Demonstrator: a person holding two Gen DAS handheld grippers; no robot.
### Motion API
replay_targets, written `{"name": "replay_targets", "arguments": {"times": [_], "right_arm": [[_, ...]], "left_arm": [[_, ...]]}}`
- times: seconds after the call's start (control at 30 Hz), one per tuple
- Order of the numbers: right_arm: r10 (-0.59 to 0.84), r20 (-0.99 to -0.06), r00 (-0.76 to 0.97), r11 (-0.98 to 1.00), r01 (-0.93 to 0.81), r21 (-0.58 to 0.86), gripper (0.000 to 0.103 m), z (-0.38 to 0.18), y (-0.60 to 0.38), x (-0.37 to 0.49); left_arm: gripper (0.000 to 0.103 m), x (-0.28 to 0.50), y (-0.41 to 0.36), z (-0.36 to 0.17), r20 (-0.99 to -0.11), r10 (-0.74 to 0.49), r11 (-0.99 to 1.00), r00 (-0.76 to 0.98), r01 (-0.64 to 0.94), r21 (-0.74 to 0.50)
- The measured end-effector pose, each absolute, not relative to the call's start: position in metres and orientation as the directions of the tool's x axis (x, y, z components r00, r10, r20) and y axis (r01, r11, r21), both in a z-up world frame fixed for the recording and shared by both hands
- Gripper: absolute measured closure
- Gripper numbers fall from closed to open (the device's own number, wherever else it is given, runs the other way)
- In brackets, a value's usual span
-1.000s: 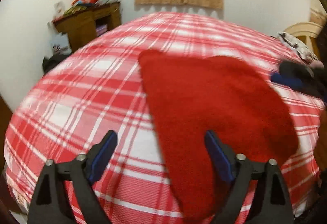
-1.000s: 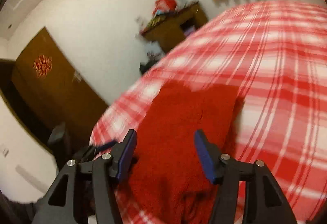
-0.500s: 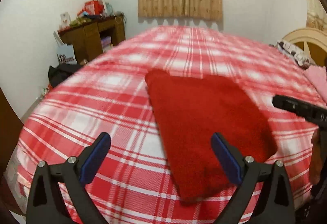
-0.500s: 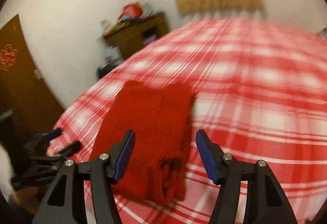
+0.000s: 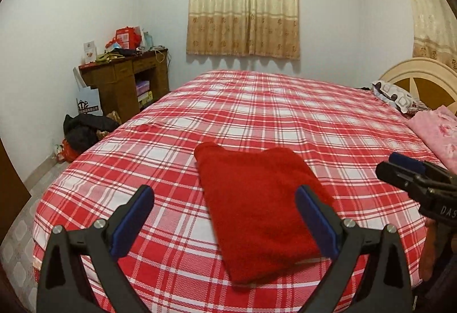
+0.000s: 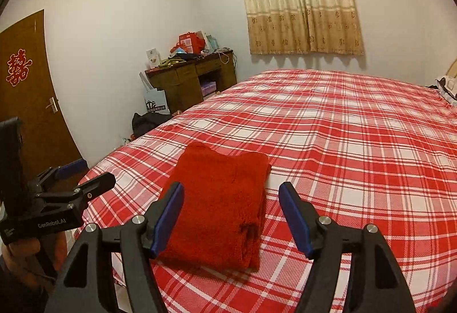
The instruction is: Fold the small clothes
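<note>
A red fuzzy garment [image 5: 257,210] lies folded in a flat rectangle on the red plaid bed [image 5: 257,113], near its front edge. It also shows in the right wrist view [image 6: 220,204]. My left gripper [image 5: 224,216] is open and empty, held above and short of the garment. My right gripper [image 6: 231,213] is open and empty, also held back from the garment. The right gripper appears at the right edge of the left wrist view [image 5: 411,173]; the left gripper appears at the left of the right wrist view [image 6: 77,179].
A wooden desk [image 5: 125,82] with clutter stands by the far left wall, with bags [image 5: 82,130] on the floor. A pillow [image 5: 394,96] and pink bedding [image 5: 437,133] lie at the headboard on the right. A brown door [image 6: 31,96] is at left.
Both grippers have pulled back and risen away from the garment, which now lies folded and still on the bed. The views have steadied from blur.
</note>
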State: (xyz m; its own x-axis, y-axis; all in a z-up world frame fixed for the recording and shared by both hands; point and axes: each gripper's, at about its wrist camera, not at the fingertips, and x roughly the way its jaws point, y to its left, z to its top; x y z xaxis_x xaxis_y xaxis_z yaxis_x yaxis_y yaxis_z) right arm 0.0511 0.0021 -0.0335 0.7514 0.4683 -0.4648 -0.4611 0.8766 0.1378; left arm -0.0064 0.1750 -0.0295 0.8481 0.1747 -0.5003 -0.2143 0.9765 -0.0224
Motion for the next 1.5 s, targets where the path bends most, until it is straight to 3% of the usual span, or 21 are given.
{"name": "replay_targets", "arguments": {"times": [1.5], "right_arm": [[0.494, -0.466, 0.734, 0.862, -0.486, 0.147, 0.032, -0.035, -0.002, 0.040]], "left_arm": [[0.000, -0.007, 0.162, -0.034, -0.510, 0.162, 0.980, 0.845, -0.196, -0.014]]}}
